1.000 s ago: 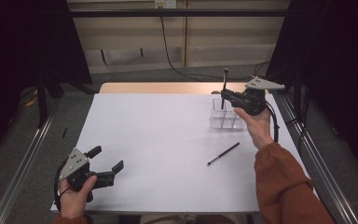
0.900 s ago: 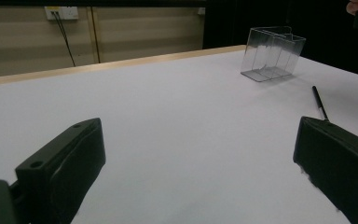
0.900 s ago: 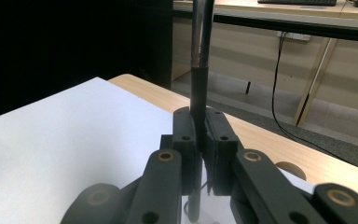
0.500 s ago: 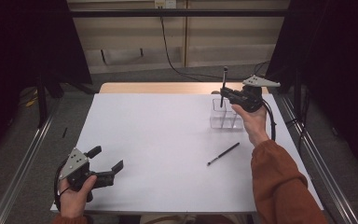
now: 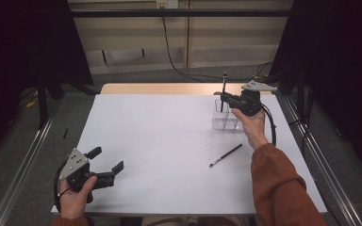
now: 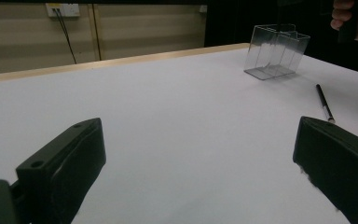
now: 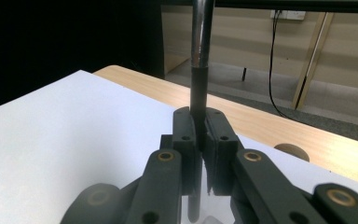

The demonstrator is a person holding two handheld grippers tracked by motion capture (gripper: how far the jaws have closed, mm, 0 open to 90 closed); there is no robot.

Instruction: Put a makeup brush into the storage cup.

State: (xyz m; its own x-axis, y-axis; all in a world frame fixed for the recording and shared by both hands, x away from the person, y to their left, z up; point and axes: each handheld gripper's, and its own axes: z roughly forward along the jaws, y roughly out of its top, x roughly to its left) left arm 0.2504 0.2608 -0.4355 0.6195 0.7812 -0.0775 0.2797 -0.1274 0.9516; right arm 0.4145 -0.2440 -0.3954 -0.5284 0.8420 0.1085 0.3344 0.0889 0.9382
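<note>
My right gripper [image 5: 224, 98] is shut on a thin black brush [image 5: 224, 87], held upright over a clear plastic box [image 5: 225, 118] at the table's far right. In the right gripper view the jaws pinch the brush [image 7: 199, 65] and its lower end drops toward the clear box [image 7: 200, 207] below. A second black brush [image 5: 226, 155] lies flat on the white table, nearer than the box. My left gripper [image 5: 107, 165] rests open at the near left corner. From the left gripper view the box [image 6: 276, 51] and the lying brush [image 6: 324, 103] sit far right.
The white table top [image 5: 160, 136] ends in a wooden strip [image 5: 160, 88] at the far edge. Metal rails [image 5: 23, 160] run along both sides of the table. A black cable [image 5: 269, 125] trails from the right gripper.
The right hand has sunk a little with the upright brush, bringing it lower over the clear box. The left hand has stayed where it was.
</note>
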